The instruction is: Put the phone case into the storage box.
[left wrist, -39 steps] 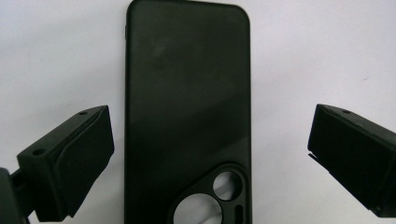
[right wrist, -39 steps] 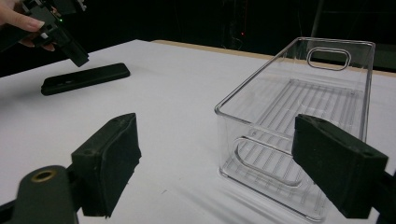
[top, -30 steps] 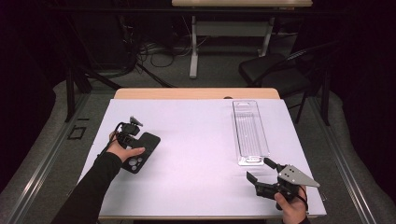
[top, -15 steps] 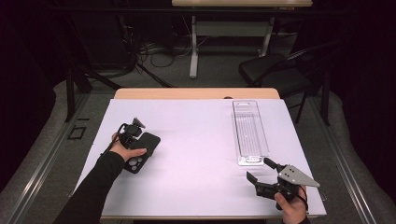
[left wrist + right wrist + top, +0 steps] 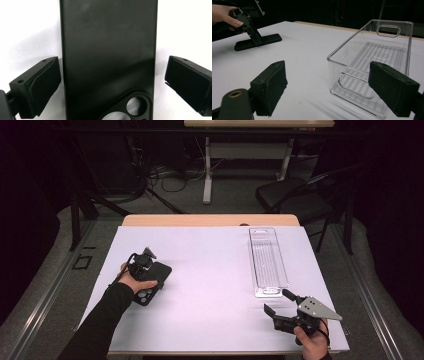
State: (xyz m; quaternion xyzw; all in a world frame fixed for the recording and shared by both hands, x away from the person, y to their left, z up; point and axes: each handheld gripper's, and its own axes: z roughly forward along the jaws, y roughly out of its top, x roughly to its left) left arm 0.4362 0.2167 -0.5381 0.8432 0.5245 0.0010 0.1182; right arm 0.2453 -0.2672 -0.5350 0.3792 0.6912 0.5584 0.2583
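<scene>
A white-topped table (image 5: 215, 270) with a bare wooden strip along its far edge stands on a grey floor (image 5: 45, 290), brightly lit while the room around it lies in darkness. Beyond it on the far side, a tangle of black cables (image 5: 160, 175) lies on the floor beside the white leg of a second table (image 5: 207, 175). A black chair (image 5: 295, 200) stands to the far right.

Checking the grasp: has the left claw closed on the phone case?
No. The left claw is open, its jaws apart from the phone case.
</scene>
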